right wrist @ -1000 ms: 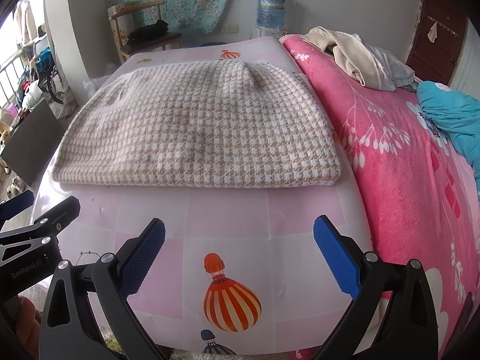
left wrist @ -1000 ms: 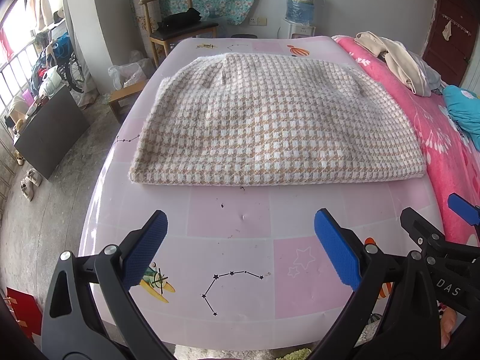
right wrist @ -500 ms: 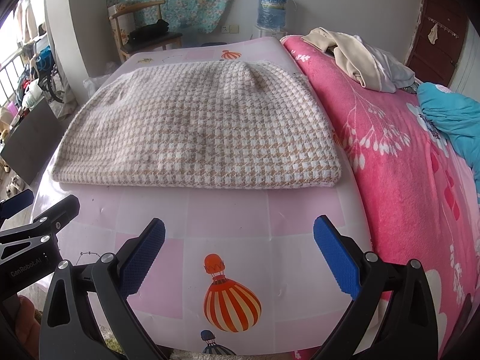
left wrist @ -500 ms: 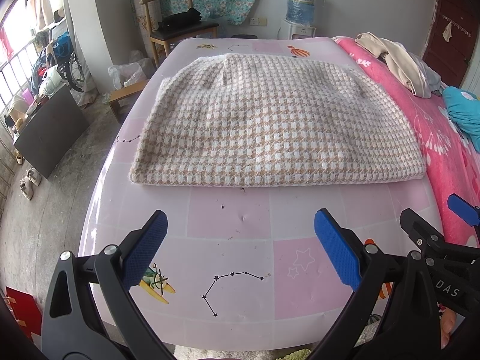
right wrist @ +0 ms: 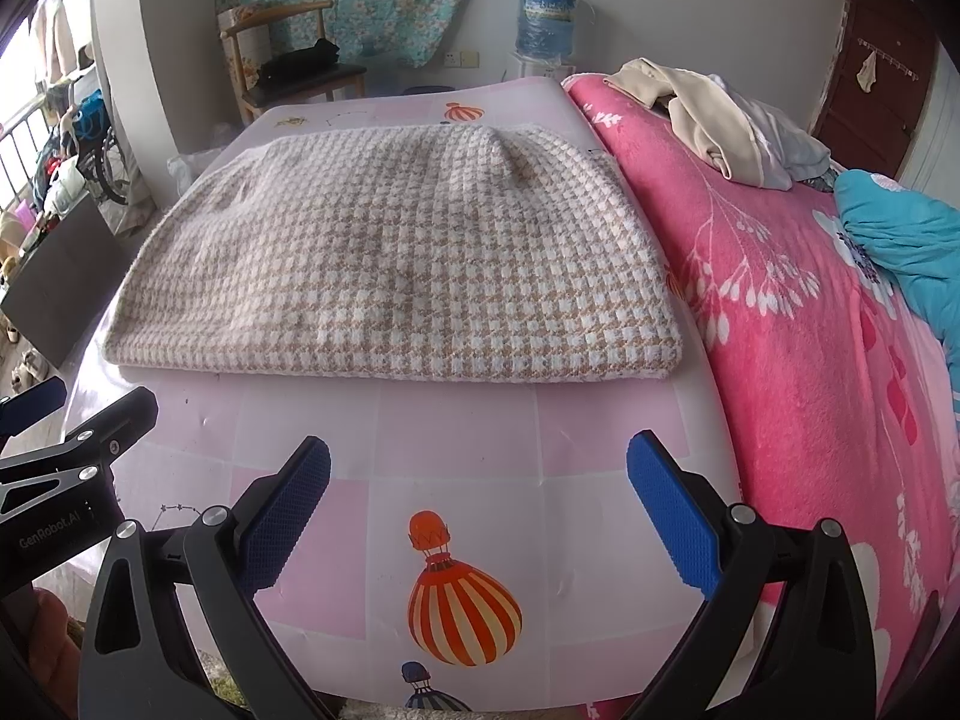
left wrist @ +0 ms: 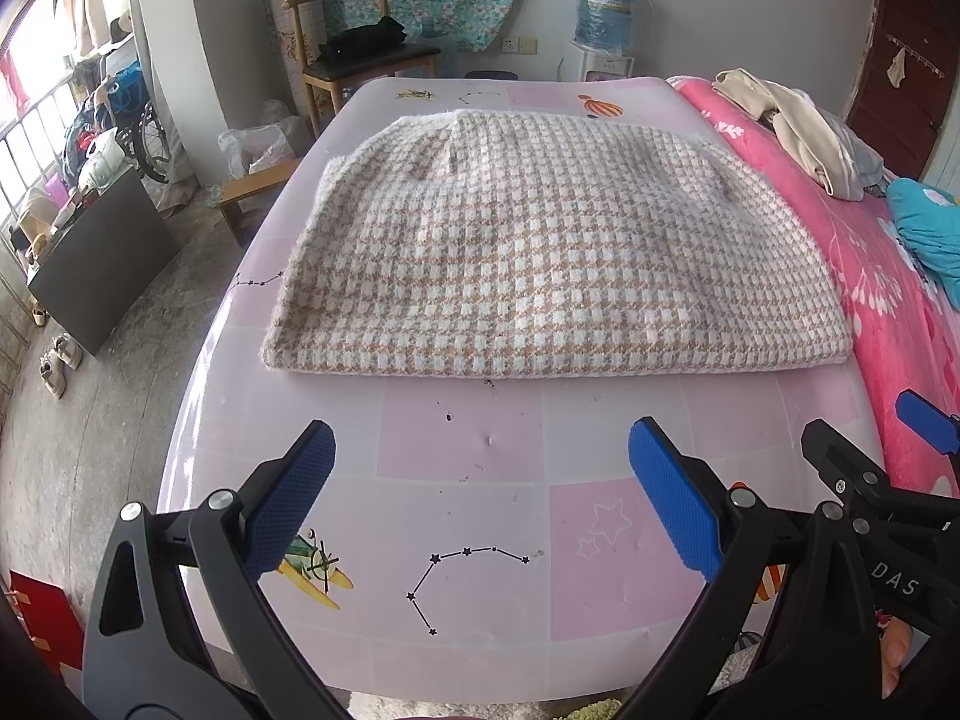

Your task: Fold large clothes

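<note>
A beige and white checked knit garment (left wrist: pixel 552 252) lies folded flat on a pink patterned mat (left wrist: pixel 468 444); it also shows in the right wrist view (right wrist: pixel 396 258). My left gripper (left wrist: pixel 480 480) is open and empty, held near the mat's front edge, short of the garment. My right gripper (right wrist: pixel 480 480) is open and empty, beside the left one, also short of the garment's near edge. The right gripper's fingers (left wrist: pixel 840 456) show at the right of the left wrist view.
A pink floral blanket (right wrist: pixel 810 330) covers the bed to the right, with a beige clothes pile (right wrist: pixel 720 120) and a teal cloth (right wrist: pixel 900 240) on it. A wooden chair (left wrist: pixel 360 48) and a water bottle (left wrist: pixel 603 12) stand behind the mat. The floor lies to the left.
</note>
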### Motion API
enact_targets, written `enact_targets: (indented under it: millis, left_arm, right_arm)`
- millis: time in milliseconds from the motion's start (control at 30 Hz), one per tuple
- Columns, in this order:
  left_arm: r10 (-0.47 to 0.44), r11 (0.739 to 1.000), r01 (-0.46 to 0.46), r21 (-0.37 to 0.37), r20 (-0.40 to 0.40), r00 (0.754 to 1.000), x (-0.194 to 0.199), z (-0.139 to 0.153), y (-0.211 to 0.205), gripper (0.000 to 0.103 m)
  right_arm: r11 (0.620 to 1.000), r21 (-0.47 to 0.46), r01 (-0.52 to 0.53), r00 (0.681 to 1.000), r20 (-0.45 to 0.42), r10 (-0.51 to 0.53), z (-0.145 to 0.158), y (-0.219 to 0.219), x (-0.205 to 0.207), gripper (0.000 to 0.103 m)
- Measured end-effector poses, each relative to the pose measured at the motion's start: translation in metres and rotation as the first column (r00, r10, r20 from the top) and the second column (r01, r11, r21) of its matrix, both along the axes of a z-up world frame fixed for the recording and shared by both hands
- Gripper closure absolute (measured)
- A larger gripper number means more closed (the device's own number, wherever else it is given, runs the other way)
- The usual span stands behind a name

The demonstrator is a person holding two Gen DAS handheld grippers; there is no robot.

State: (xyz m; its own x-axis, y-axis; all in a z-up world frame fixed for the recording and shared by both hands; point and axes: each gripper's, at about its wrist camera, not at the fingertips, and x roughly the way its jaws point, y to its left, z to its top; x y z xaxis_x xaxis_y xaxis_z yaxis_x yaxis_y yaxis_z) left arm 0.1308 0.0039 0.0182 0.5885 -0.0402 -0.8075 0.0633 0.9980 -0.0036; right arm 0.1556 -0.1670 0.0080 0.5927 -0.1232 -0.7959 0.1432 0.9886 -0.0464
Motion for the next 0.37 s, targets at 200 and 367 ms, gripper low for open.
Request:
enact_targets:
  millis: [200,367]
  left_arm:
    - [-0.001,1.0,0.001,-0.001,-0.001,1.0,-0.0004,0.0004,0.0005,0.008]
    - [-0.003,1.0,0.003,-0.002,-0.002,1.0,0.0002,0.0007,-0.0009,0.008]
  right_arm:
    - [1.0,0.0,-0.001,1.0,0.0,0.001,0.0,-0.0001,0.0001,0.006]
    - [1.0,0.002,0.001,1.0,-0.004,-0.001,0.0012,-0.0011,0.0013,0.006]
